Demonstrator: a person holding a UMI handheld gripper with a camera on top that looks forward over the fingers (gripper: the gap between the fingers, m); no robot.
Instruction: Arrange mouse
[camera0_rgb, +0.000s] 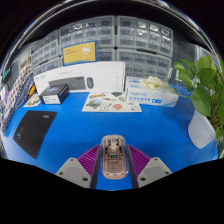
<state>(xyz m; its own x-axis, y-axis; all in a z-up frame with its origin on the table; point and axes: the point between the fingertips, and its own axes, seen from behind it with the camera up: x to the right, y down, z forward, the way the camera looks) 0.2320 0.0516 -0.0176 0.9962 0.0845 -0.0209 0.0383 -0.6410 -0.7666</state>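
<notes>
The tongs (111, 166) are clamped on the mouse (112, 157), its long axis pointing straight ahead, with the black mat (35, 131) ahead-left on the counter (150, 135).

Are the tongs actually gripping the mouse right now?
Touching. The gripper view shows the mouse wedged between the tongs, both purple pads pressed against its sides with no visible gap.

A beige and grey mouse (113, 157) sits between purple finger pads (88, 158), on a bright blue table (150, 125) with a black mat (34, 131) at left.
</notes>
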